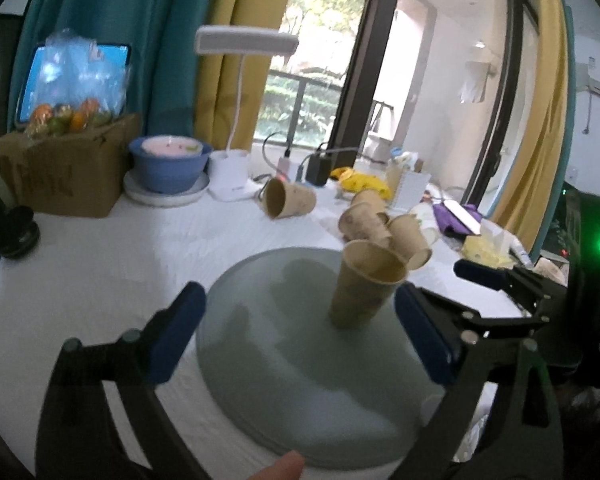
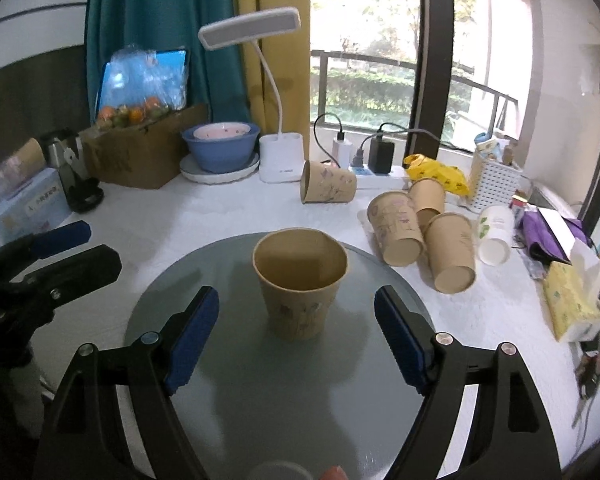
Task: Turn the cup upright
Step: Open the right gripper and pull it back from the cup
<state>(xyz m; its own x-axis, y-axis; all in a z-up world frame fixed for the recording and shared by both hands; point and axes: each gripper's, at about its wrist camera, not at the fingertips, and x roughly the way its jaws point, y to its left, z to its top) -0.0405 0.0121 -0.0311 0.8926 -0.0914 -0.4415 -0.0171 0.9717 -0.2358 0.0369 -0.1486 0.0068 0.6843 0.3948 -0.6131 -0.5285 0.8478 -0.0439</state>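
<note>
On the round glass plate (image 1: pixel 260 360), left wrist view: the brown paper cup (image 1: pixel 364 284) stands upright, mouth up, nothing visible inside. The left gripper (image 1: pixel 300 330) is spread wide, cup nearer its right finger, untouched. The blue bowl (image 1: pixel 170 164) holds a pink dish.

Right wrist view: the right gripper (image 2: pixel 296 334) is spread, the cup (image 2: pixel 298 280) centred between its fingers, apart. Only here: a white cup (image 2: pixel 494 234) on its side and a yellow tissue pack (image 2: pixel 572 300). Box lettering unreadable.
</note>
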